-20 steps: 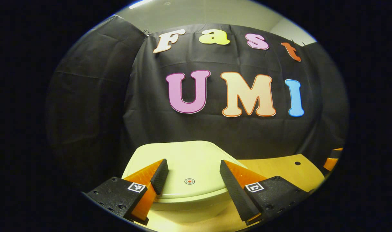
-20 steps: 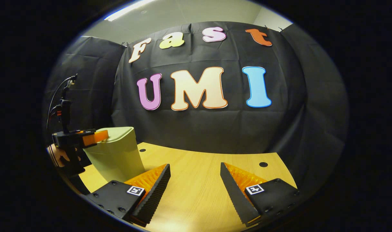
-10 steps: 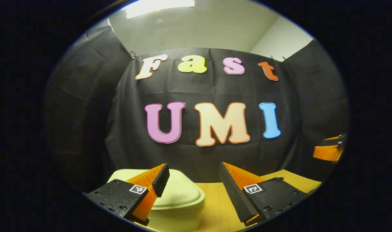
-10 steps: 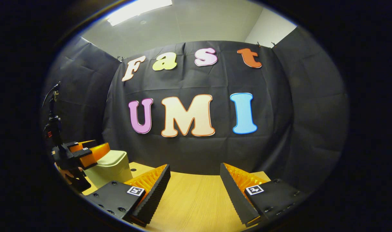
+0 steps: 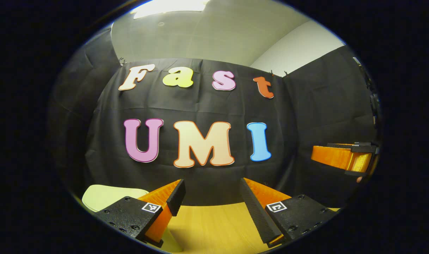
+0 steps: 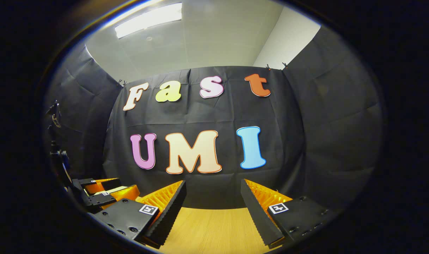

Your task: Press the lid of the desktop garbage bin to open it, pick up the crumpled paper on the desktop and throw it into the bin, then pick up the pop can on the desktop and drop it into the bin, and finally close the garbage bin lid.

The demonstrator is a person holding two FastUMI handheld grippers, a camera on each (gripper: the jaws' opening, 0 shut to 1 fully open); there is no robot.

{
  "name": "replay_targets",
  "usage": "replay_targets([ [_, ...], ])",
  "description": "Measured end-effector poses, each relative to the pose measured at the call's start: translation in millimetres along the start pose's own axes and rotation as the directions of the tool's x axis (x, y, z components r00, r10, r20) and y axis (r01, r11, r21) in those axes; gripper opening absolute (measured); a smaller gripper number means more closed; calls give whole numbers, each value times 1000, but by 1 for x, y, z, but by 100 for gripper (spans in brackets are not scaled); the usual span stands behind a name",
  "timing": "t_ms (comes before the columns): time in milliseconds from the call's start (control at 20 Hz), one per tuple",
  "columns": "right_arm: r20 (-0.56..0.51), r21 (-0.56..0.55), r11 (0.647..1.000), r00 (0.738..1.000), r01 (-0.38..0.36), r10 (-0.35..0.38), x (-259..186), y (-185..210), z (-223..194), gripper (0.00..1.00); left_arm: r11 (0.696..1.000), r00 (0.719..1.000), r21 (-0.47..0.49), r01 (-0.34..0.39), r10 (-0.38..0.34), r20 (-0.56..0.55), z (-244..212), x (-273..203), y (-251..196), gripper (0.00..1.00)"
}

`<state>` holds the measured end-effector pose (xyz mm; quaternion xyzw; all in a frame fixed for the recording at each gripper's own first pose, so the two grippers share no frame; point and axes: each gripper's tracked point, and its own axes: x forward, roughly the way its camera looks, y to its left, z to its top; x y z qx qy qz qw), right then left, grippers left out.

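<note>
The pale green garbage bin [image 5: 106, 195] shows at the lower left of the left gripper view, its lid lying flat, partly hidden behind my left finger. My left gripper [image 5: 211, 192] is open with nothing between its fingers, and it sits above and to the right of the bin lid, apart from it. In the right gripper view my right gripper [image 6: 213, 192] is also open and holds nothing, over bare wood. The left gripper [image 6: 128, 187] appears low at that view's left edge. The right gripper [image 5: 327, 157] pokes in at the right edge of the left gripper view.
A wooden tabletop [image 5: 214, 225] runs under both grippers to the black cloth wall behind. The same tabletop [image 6: 214, 229] lies between my right fingers. Cables and a dark stand [image 6: 55, 151] rise at the far left.
Both views have tilted up, showing more ceiling and less table. My left gripper has come off the bin lid and moved right, so the bin slid to the lower left. Both stay open.
</note>
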<state>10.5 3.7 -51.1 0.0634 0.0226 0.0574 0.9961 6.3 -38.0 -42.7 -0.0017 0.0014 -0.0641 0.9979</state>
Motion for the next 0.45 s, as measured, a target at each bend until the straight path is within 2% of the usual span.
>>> replay_targets([
  [150, 8, -1, 1000, 1000, 2, -2, -3, 0, 3, 98, 1000, 1000, -1, 4, -4, 11, 5, -3, -3, 96],
  [200, 11, -3, 1000, 1000, 2, -2, -4, 1, 4, 97, 1000, 1000, -8, 0, 0, 11, 5, -2, -1, 93],
  [250, 13, -6, 1000, 1000, 2, -2, -4, 1, 4, 97, 1000, 1000, -16, -2, 3, 12, 6, -3, -1, 96],
  [450, 9, -8, 1000, 1000, -8, 8, -4, 8, 4, 98, 1000, 1000, -7, -9, 9, 3, 6, -4, 7, 94],
])
